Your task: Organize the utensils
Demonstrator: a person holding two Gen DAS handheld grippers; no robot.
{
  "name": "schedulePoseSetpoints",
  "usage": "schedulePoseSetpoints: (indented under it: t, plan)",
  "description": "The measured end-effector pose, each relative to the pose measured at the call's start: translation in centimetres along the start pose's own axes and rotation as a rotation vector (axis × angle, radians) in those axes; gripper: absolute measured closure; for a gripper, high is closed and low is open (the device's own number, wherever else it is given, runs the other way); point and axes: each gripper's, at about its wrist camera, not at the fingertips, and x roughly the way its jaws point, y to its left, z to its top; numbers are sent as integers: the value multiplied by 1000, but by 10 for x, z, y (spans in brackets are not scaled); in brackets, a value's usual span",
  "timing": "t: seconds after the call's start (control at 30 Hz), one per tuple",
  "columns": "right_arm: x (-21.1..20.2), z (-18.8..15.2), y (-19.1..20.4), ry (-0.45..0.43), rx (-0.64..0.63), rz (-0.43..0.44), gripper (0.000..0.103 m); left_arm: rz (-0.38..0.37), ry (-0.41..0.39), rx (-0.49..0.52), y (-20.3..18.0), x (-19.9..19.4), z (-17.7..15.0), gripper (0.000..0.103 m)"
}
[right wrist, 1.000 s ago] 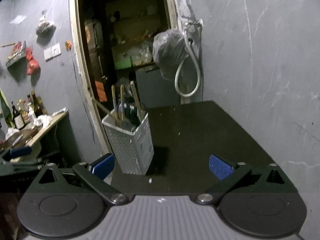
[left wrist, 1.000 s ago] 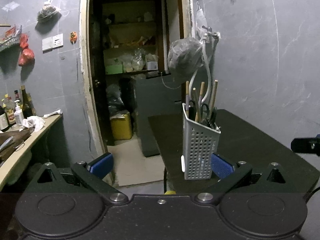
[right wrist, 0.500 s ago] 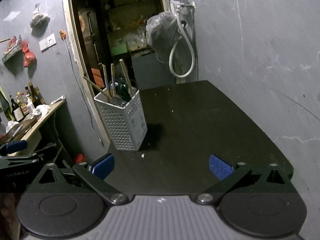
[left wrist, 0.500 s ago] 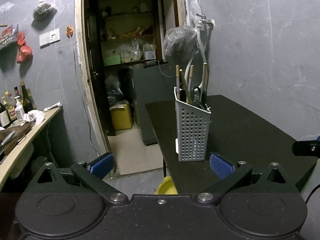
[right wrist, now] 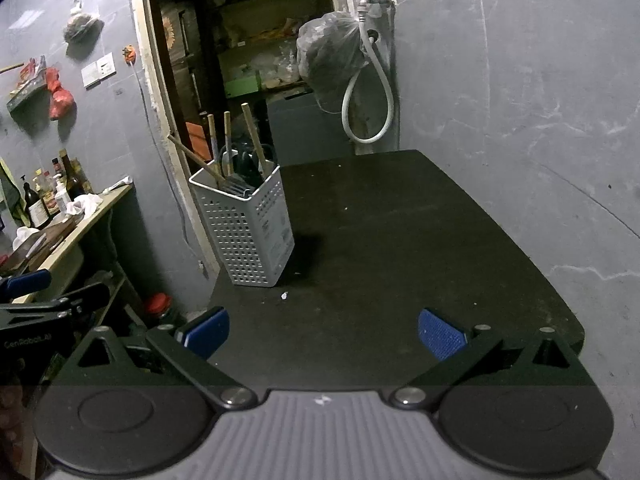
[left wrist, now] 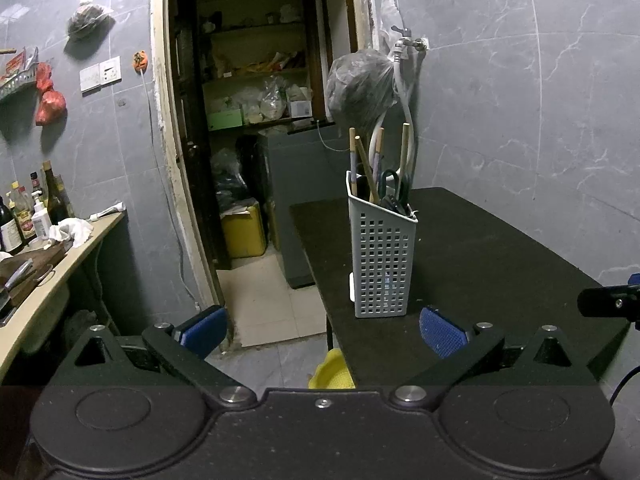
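A white perforated basket (left wrist: 382, 256) stands upright on the dark bench (right wrist: 400, 248), close to the bench's left edge and nearer its front than its far end. It holds several wooden-handled utensils (left wrist: 366, 160) and a pair of scissors (left wrist: 390, 186), their long axes running roughly upward, a few handles leaning; one stick (right wrist: 192, 158) tilts out over the left rim. The rest of the bench top shows no loose utensils, so the sorting looks done or nearly so. The left gripper (left wrist: 322, 330) has its jaws spread wide and holds nothing; it hangs by the front left corner of the bench, with the basket straight ahead and slightly right of its centre line. The right gripper (right wrist: 324, 332) is likewise wide open and empty, over the front edge, with the basket ahead and well off to its left. The left gripper looks the nearer, and any lift of a handle would have to go straight up along the basket's height.
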Motion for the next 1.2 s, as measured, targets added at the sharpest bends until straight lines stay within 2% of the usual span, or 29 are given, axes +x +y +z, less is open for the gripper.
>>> schedulePoseSetpoints:
  t: [1.2]
  plan:
    - [4,2,-2,-1,-13,5,0,-10,1,24,-2,5,1,1]
